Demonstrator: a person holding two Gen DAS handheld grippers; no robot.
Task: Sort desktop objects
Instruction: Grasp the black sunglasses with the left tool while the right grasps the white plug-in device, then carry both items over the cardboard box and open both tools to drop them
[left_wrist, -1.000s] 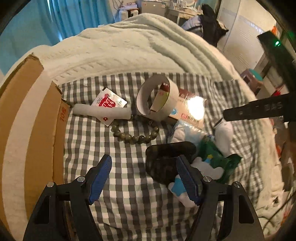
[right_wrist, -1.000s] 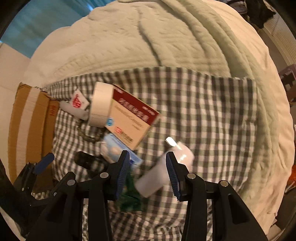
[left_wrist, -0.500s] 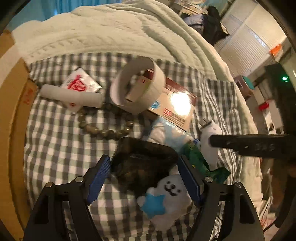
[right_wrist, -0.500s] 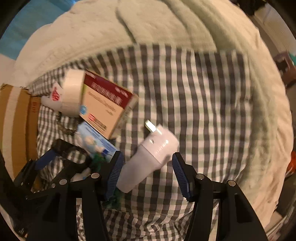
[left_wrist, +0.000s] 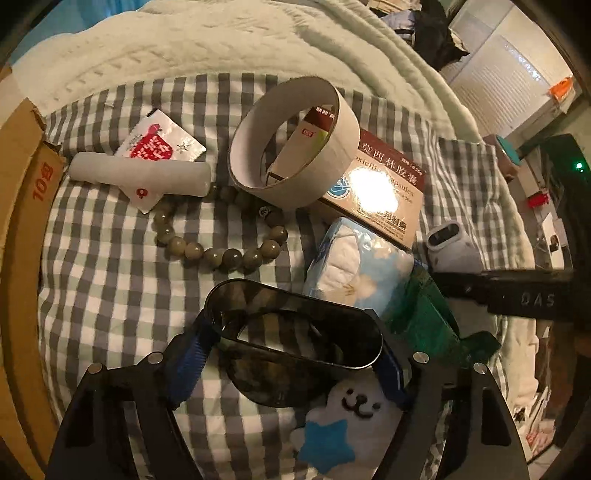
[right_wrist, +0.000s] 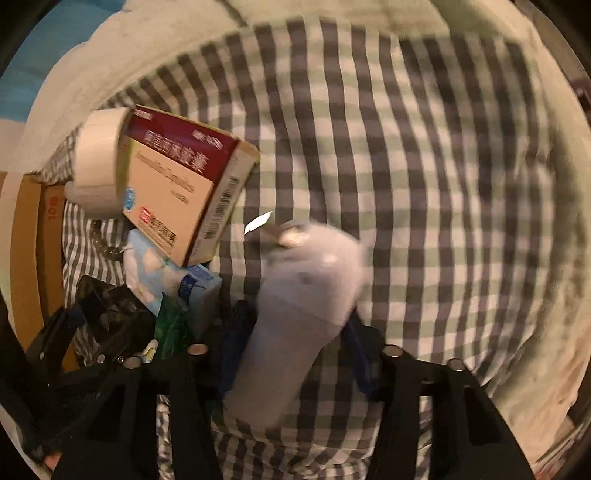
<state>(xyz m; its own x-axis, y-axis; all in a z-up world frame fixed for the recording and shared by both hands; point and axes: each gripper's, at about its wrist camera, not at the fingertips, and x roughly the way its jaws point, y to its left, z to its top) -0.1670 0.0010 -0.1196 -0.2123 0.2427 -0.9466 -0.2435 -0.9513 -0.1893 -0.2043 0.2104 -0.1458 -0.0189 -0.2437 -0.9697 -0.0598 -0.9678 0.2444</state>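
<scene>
We have the left tongs clenched on the dark glasses, one blue pad at each end of the frame, low over the checked cloth. Just below the glasses lies a white plush with a blue star. Beyond them we see a bead bracelet, a white cylinder lying across a red-and-white sachet, and a cardboard ring leaning on a medicine box. A tissue pack lies against the box, with a green packet beside it. A cardboard box borders the cloth at the left.

Our right tongs grip a white plug around its body, prongs pointing away; this view is blurred. The plug sits just right of the tissue pack and medicine box, and the cloth lies on a pale knitted blanket.
</scene>
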